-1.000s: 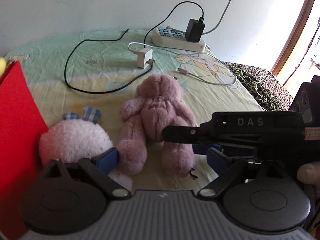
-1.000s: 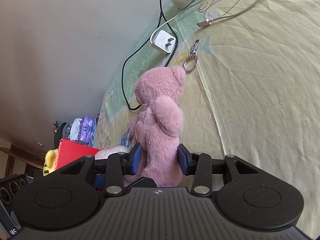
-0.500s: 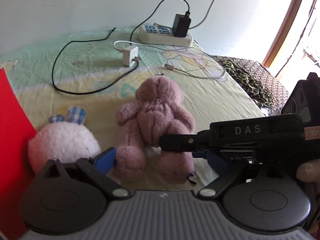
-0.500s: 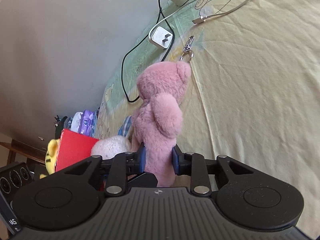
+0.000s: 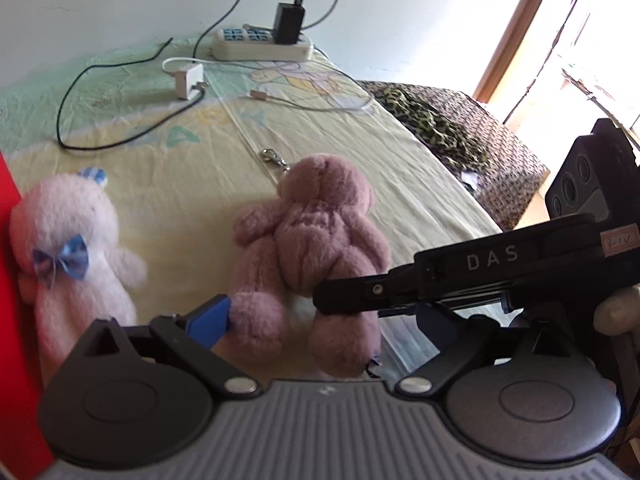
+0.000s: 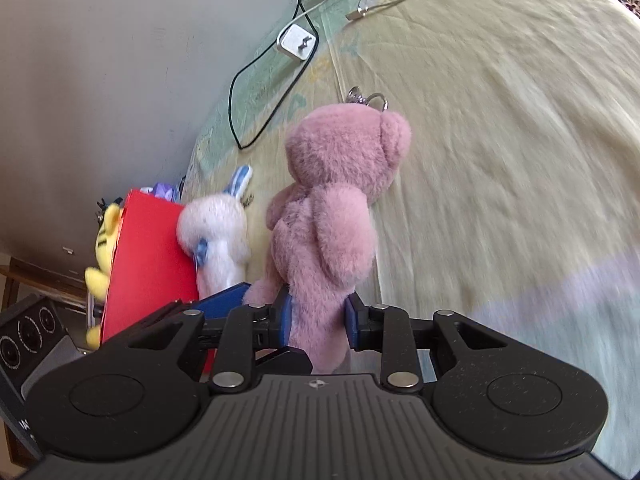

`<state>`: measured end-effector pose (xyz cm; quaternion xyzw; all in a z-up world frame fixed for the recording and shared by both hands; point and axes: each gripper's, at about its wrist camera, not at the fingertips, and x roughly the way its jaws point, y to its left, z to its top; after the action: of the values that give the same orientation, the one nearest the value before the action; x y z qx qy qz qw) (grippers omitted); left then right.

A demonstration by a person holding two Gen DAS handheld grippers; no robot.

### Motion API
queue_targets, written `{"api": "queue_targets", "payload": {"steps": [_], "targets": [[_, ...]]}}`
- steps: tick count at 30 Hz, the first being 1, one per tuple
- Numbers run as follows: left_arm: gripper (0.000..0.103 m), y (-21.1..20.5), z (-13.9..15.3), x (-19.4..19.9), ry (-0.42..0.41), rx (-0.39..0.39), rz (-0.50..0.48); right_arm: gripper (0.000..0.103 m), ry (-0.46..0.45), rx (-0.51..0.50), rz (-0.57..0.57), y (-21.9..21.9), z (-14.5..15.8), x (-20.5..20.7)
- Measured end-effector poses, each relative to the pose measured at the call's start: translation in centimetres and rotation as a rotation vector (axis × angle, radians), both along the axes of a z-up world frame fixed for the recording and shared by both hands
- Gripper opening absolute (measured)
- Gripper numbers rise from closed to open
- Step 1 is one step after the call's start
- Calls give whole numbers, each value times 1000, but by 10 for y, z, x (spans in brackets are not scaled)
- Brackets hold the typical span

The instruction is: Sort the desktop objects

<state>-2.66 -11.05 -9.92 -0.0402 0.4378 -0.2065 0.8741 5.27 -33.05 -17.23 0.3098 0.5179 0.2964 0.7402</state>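
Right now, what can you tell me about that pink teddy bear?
The pink teddy bear is a small, fluffy plush toy with a metal key ring and clasp at its head. Seen from behind, it lies face down on the yellow bedsheet. The right gripper clamps its lower body between blue pads. The left gripper stands open, one blue finger against a foot. A white plush bunny lies beside it.
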Motion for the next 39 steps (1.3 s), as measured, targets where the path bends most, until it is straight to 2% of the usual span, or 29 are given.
{"api": "queue_targets", "payload": {"steps": [8, 12, 19, 20, 23, 28, 32, 35, 39], "targets": [[97, -11, 3, -41, 59, -6, -81, 28, 71, -6, 17, -18, -4, -45], [98, -15, 5, -50, 70, -6, -123, 31, 82, -1, -13, -27, -3, -58], [98, -24, 14, -34, 14, -17, -143, 39, 47, 26, -130, -48, 7, -51], [102, -26, 13, -31, -4, -15, -149, 41, 47, 34, -135, -48, 7, -49], [101, -33, 0, -18, 12, 3, -142, 45, 38, 29, -123, -38, 3, -43], [101, -29, -15, -3, 47, -26, -99, 49, -2, 50, -125, -27, 5, -33], [101, -24, -24, 4, 76, -60, -63, 52, 2, 57, -127, -16, -1, -22], [101, -26, -24, 3, 62, -52, -52, 46, 2, 49, -120, -12, -4, -17], [99, -23, -24, 2, 72, -77, -42, 44, 9, 49, -108, -11, -4, -16]]}}
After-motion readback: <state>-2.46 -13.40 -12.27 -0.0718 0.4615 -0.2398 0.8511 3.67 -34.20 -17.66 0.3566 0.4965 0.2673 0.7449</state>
